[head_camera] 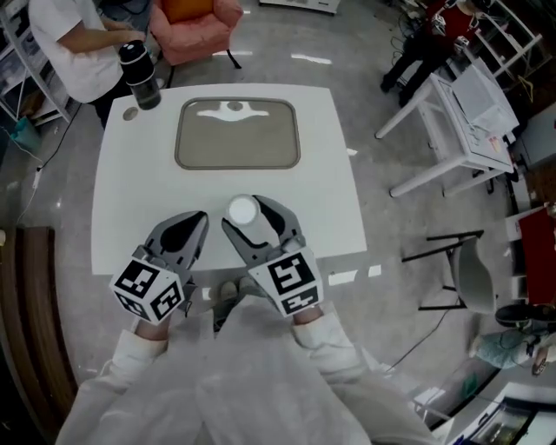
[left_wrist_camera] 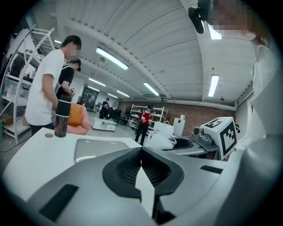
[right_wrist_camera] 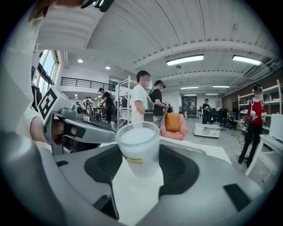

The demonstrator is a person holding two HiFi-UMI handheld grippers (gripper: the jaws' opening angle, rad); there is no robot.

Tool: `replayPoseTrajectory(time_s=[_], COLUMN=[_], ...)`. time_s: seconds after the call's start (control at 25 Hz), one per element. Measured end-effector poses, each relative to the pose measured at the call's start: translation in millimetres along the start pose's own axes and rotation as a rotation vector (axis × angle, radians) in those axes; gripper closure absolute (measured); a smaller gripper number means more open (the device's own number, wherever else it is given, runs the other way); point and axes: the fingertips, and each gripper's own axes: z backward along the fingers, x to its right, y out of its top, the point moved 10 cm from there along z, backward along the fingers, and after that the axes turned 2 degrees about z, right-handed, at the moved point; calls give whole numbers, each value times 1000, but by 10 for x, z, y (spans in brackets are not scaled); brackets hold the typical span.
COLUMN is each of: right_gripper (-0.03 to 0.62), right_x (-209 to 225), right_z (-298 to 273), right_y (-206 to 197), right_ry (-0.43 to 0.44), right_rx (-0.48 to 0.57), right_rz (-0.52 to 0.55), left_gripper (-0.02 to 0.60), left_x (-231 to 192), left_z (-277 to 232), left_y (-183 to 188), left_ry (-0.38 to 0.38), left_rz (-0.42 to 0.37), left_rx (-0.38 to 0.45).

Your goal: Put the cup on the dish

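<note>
You had your right gripper (head_camera: 254, 219) closed on the cup (head_camera: 241, 209), one jaw pressed against each side of it. In the right gripper view the cup stood upright between the dark ribbed pads (right_wrist_camera: 179, 165). It was a frosted, see-through cup with a small yellow label on its wall, and its rim rose above the jaws. I could not tell whether its base was resting on the table (head_camera: 139, 200) or held just above it.

Your left gripper (head_camera: 198, 219) sat just beside the right one, on its left. Its jaws were brought together with the tips touching, and nothing was between them. In the left gripper view only a sliver of white tabletop showed below where the pads (left_wrist_camera: 128, 167) met.

Both grippers were over the near edge of the white table, close to your body, and your pale sleeves showed behind them. The dish (head_camera: 239, 143), a grey rectangular one with rounded corners, lay flat farther back on the table, well apart from the cup, with bare tabletop between the two.

A dark bottle (head_camera: 139, 76) stood upright near the far left corner, beside a person in a white shirt (head_camera: 74, 43). A pink armchair (head_camera: 195, 26) stood on the floor beyond the table.
</note>
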Motion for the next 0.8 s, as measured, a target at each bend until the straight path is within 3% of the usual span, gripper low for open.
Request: replayPoseTrajectory(time_s=[0.48,0.8], right_gripper=[338,338], right_x=[-32,222], right_z=[-1,-221], right_y=[47,62], right_ry=[-30,-32], right_rx=[21,23], right_rz=[-27,-40], left_gripper=[574,574], left_x=[-15,-198], left_z=[-13,-262], left_y=[62,107], left_ry=[-42,-54], left_rz=[-27,-24], left_rx=[-11,-29])
